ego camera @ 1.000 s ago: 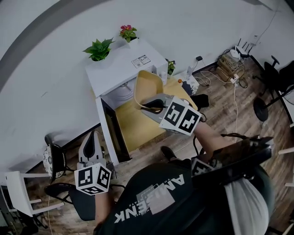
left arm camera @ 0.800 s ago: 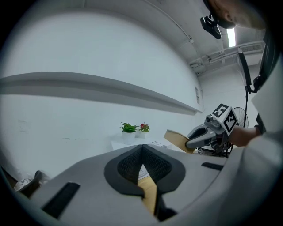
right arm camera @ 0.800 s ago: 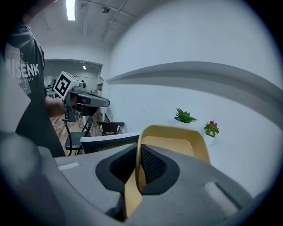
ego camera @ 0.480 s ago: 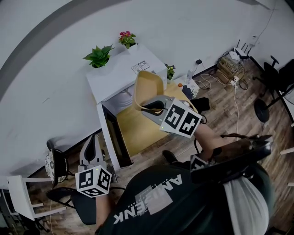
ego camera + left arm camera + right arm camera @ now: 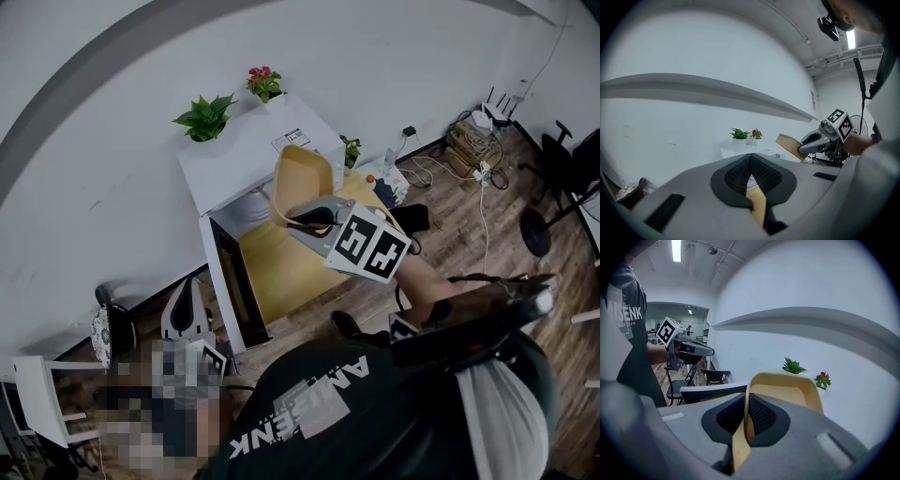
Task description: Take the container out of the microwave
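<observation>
R gripper [image 5: 746, 420] clamped on container [image 5: 302, 176] rim, tilted, in front of open microwave [image 5: 246, 155]; L gripper [image 5: 750, 172] jaws together, empty.

Behind the green potted plant [image 5: 204, 117] I see a white wall [image 5: 94, 159] crossed by a grey band [image 5: 811, 314]. Just right of the plant stands a pink-flowered one [image 5: 263, 82]. Far to its right, cables [image 5: 466, 141] tangle on wood-plank floor [image 5: 487, 234]. Below-left of it are a black chair [image 5: 117, 328] and a white chair [image 5: 37, 398].
</observation>
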A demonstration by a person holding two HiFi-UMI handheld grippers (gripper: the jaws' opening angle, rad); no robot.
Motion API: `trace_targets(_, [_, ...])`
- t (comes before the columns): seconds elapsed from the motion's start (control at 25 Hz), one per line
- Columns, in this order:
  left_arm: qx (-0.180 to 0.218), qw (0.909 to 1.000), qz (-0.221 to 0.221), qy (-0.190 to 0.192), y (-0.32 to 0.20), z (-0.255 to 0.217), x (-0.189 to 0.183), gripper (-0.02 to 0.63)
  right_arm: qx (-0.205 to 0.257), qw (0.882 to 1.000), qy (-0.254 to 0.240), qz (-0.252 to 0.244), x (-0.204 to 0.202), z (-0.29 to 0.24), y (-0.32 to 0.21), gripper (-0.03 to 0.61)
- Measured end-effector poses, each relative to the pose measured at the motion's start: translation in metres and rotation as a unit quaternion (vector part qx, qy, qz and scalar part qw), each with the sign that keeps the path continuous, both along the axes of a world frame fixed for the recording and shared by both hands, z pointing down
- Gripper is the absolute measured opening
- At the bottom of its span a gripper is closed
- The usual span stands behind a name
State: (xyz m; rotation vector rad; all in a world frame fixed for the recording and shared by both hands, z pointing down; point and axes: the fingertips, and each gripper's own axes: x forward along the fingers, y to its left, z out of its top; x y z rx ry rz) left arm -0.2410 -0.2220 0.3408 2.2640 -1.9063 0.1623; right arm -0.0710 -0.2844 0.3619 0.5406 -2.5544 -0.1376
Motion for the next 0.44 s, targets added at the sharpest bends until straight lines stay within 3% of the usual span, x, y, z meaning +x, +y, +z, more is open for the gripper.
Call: trace_targets(0.44, [0.005, 1.0000, 0.005, 0.000, -0.0015, -0.0051, 0.0071, 0.002, -0.007, 1.000, -0.001, -0.009, -0.0018, -0.0020, -0.0045, 0.025])
